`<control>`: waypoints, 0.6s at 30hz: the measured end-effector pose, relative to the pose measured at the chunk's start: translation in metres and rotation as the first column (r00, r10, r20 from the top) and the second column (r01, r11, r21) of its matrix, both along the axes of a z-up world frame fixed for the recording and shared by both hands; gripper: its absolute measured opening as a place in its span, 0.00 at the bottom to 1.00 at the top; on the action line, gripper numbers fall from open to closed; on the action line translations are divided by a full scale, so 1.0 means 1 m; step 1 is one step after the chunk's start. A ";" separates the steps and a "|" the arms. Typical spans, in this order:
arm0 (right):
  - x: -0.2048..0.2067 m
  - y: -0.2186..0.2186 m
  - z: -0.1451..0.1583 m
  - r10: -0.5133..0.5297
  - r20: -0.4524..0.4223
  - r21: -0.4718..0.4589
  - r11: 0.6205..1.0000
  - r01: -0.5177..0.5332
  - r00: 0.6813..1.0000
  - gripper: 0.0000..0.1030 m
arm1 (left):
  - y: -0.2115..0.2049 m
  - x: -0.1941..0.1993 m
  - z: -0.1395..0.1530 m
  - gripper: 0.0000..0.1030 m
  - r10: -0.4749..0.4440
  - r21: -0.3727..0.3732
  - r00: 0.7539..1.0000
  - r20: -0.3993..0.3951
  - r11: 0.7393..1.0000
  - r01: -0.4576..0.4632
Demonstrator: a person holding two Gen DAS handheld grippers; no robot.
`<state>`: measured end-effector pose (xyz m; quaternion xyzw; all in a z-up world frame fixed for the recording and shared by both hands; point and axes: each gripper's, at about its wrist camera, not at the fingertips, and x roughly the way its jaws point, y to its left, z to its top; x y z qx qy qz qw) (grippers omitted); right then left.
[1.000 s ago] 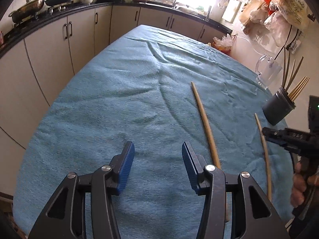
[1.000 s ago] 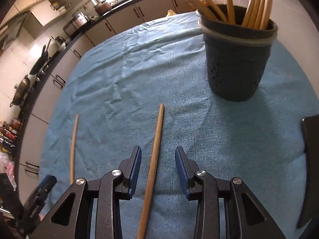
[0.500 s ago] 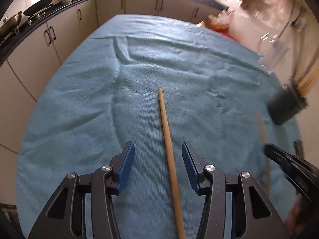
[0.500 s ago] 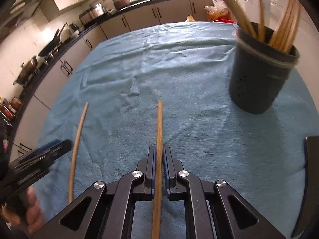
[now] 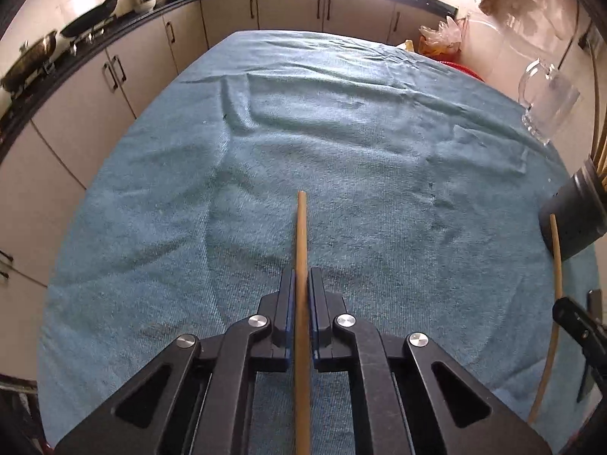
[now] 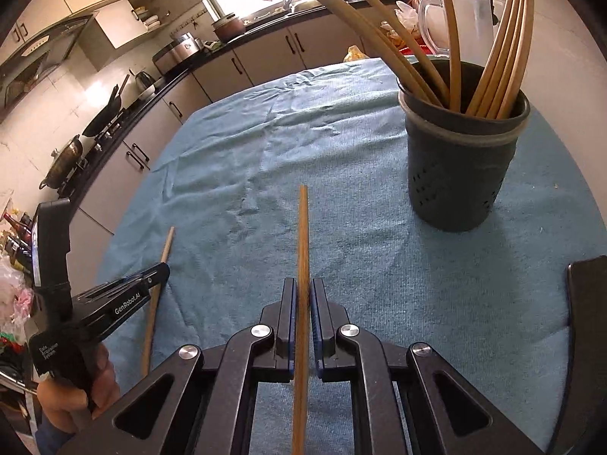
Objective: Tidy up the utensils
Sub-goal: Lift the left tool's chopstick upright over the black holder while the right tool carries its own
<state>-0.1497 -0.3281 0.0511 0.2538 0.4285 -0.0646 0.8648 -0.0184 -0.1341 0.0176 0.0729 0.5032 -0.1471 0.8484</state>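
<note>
My left gripper (image 5: 302,284) is shut on a long wooden chopstick (image 5: 302,235) that points forward over the blue cloth. My right gripper (image 6: 302,292) is shut on a second wooden chopstick (image 6: 303,235), lifted and pointing forward. A dark utensil holder (image 6: 461,174) with several chopsticks stands ahead and right of the right gripper; it also shows at the right edge of the left wrist view (image 5: 576,223). The left gripper (image 6: 125,295) and its chopstick (image 6: 157,292) show at lower left in the right wrist view. The right gripper's chopstick (image 5: 555,284) shows at far right in the left wrist view.
A blue towel (image 5: 303,132) covers the table. A glass mug (image 5: 546,102) stands at the far right edge. Kitchen cabinets and a counter with pans (image 5: 91,22) run along the left and back. A dark object (image 6: 588,303) lies at the right edge.
My left gripper has closed on the chopstick that lay between its open fingers. My right gripper, shut on its chopstick, has risen and moved nearer the holder.
</note>
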 end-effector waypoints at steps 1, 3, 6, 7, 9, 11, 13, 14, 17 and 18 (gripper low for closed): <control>0.000 -0.001 0.001 0.001 0.001 0.000 1.000 -0.001 1.000 0.07 | 0.002 -0.001 0.001 0.06 0.005 -0.007 1.000 -0.004 1.000 -0.005; -0.001 -0.001 0.002 0.002 -0.003 -0.001 1.000 -0.002 1.000 0.07 | 0.008 -0.003 0.002 0.06 0.013 -0.021 1.000 -0.006 1.000 -0.013; -0.002 0.000 0.006 0.008 0.003 -0.009 1.000 -0.008 1.000 0.07 | 0.015 -0.010 0.005 0.06 0.019 -0.034 1.000 0.004 0.999 -0.018; -0.002 0.001 0.008 0.011 0.007 -0.011 1.000 -0.010 1.000 0.07 | 0.017 -0.012 0.005 0.06 0.019 -0.037 1.000 0.006 0.999 -0.019; -0.004 0.005 0.011 0.016 0.017 -0.009 1.000 -0.016 1.000 0.07 | 0.020 -0.013 0.004 0.06 0.021 -0.036 1.000 0.004 0.999 -0.021; -0.007 0.009 0.014 0.018 0.025 -0.010 1.000 -0.018 1.000 0.07 | 0.022 -0.015 0.004 0.06 0.023 -0.040 1.000 -0.001 0.999 -0.023; -0.009 0.010 0.015 0.020 0.031 -0.011 1.000 -0.020 0.999 0.07 | 0.023 -0.017 0.007 0.06 0.016 -0.045 1.000 0.003 0.999 -0.016; -0.010 0.011 0.015 0.018 0.032 -0.012 1.000 -0.018 0.999 0.07 | 0.023 -0.018 0.008 0.06 0.014 -0.046 1.000 0.008 0.999 -0.013; -0.012 0.011 0.016 0.013 0.031 -0.012 1.000 -0.013 0.999 0.07 | 0.025 -0.021 0.010 0.06 0.011 -0.052 1.000 0.011 0.999 -0.010; -0.013 0.012 0.016 0.012 0.031 -0.012 1.000 -0.012 0.999 0.07 | 0.025 -0.021 0.010 0.06 0.012 -0.053 1.000 0.010 0.999 -0.011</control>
